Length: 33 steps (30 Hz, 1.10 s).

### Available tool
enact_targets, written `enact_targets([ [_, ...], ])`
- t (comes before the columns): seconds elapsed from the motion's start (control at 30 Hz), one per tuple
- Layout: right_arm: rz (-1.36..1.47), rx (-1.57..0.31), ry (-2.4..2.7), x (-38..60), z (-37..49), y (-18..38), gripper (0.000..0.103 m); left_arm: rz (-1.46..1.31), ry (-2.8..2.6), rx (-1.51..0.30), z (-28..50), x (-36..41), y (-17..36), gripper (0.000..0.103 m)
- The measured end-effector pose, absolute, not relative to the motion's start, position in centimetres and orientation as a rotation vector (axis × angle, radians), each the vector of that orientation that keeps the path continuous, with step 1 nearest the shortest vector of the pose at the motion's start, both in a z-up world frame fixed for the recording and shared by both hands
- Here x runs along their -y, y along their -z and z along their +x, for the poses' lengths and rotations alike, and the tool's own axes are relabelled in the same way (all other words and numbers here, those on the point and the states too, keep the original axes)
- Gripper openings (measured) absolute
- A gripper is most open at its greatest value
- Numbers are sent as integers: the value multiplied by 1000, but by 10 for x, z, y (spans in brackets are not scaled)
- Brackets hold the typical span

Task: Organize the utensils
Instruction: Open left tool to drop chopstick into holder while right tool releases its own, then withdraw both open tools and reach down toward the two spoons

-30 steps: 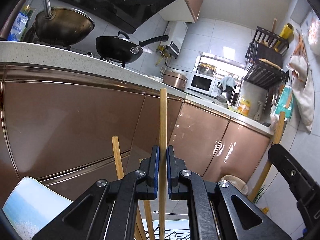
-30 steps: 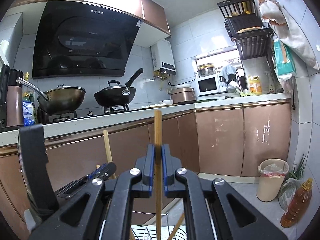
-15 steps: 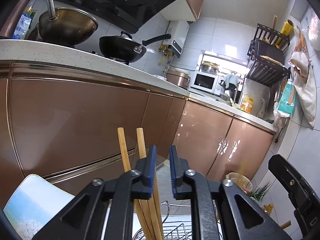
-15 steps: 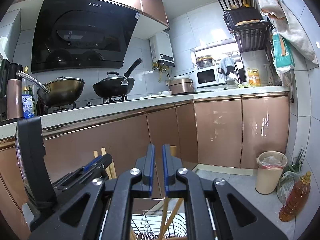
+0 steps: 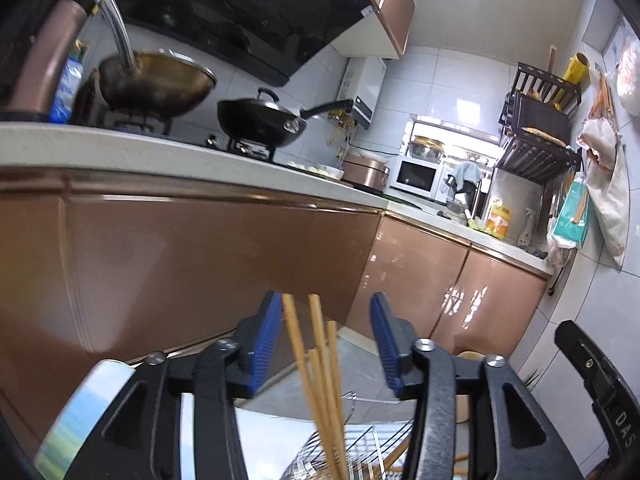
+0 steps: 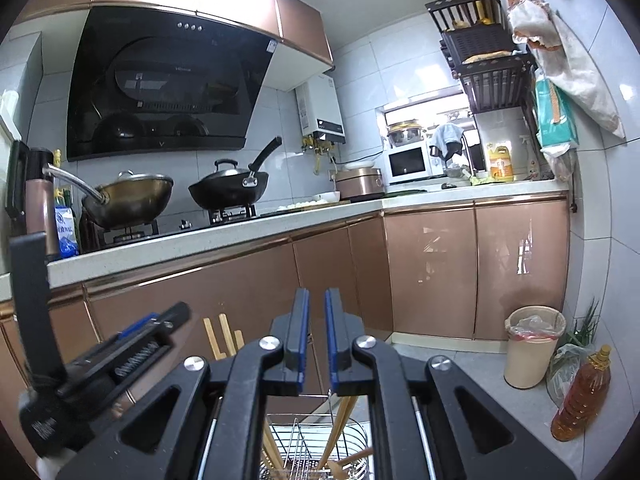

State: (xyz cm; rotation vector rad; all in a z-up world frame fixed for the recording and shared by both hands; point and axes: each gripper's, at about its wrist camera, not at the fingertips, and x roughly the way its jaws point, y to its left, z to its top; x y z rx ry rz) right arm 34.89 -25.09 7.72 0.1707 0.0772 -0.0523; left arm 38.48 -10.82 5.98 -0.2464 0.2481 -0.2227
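Left gripper (image 5: 324,316): spread wide, holds nothing; the chopsticks (image 5: 320,364) rise between its jaws without touching them.
Right gripper (image 6: 316,316): nearly closed, with a narrow empty gap.
Chopsticks: they stand upright in the wire basket (image 6: 352,446), so they lean together.
Basket: under both grippers.

Copper cabinets (image 6: 432,272), white tiled walls (image 6: 360,64), bright window (image 6: 424,104).

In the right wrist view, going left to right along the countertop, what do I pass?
Blue-labelled bag → brass-coloured wok → black wok → rice cooker → white microwave → yellow oil jug.
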Motion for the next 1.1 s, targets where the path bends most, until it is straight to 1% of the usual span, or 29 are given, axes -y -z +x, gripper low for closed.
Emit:
enact_targets([
  [0.07,169,-84,54,249,335,-83,9,-241,207,-252,372,97,-68,53],
  [0.13,165,-108,56,247,323,-85,12,-232,188,-261,354,83,-76,56],
  [0.2,165,-135,55,245,310,-84,20,-222,171,-265,336,70,-81,58],
  [0.23,166,-148,54,244,306,-83,20,-213,159,-268,327,64,-82,60],
  [0.3,160,-195,49,240,294,-76,21,-192,133,-286,312,54,-82,62],
  [0.43,149,-276,36,230,272,-63,21,-164,92,-340,279,27,-75,62],
  [0.67,139,-351,-4,212,235,-52,21,-150,36,-420,235,-11,-67,62],
  [0.97,139,-427,-44,193,191,-37,21,-132,-4,-458,181,-33,-58,62],
  [1.1,138,-454,-55,189,170,-24,21,-121,-15,-460,154,-33,-53,65],
])
